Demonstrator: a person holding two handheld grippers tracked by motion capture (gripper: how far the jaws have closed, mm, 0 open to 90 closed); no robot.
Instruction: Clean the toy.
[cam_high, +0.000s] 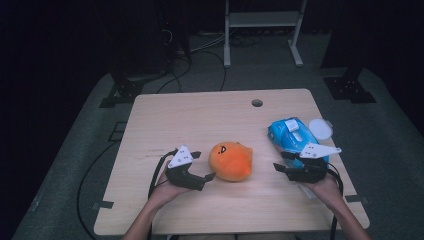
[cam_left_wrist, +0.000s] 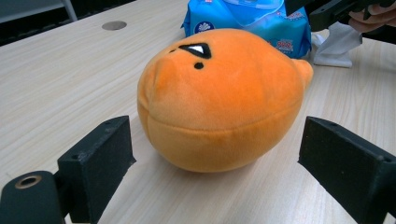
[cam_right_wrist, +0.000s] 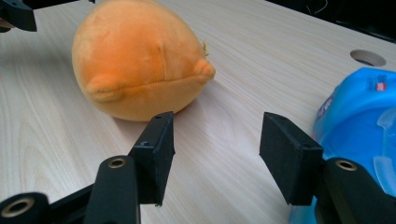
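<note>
The left gripper (cam_high: 204, 167) is held low at the near left of the pale wooden table (cam_high: 200, 115), jaws spread wide and empty. In the left gripper view the two black pads (cam_left_wrist: 100, 165) are seen standing well clear of either flank of the round orange plush toy with a small black-and-white eye mark (cam_left_wrist: 219, 98) — nothing is pressed, nothing is gripped. The toy is found just ahead of these jaws, resting on the tabletop, its eye mark turned upward and away from the tool.

The right gripper (cam_high: 281, 168) is held at the near right, jaws parted to a moderate width, with only bare wood between the pads (cam_right_wrist: 156, 149). From this tool the plush toy (cam_right_wrist: 135, 56) is placed ahead and to the left of the jaw line, near but apart; its seam and two small nubs are turned toward the camera. The toy thus lies between the two grippers, untouched by either.

Close beside the right gripper's outer jaw — partly under the hand in the high view — a bright blue soft plastic pack of wet wipes (cam_high: 292, 135) is noted. In the left gripper view it is seen behind the toy, with a crumpled white tissue (cam_left_wrist: 334, 46) lying next to it. Just beyond the pack a round translucent white lid (cam_high: 320, 128) is recorded, and farther off a small round hole in the tabletop (cam_high: 257, 103).
</note>
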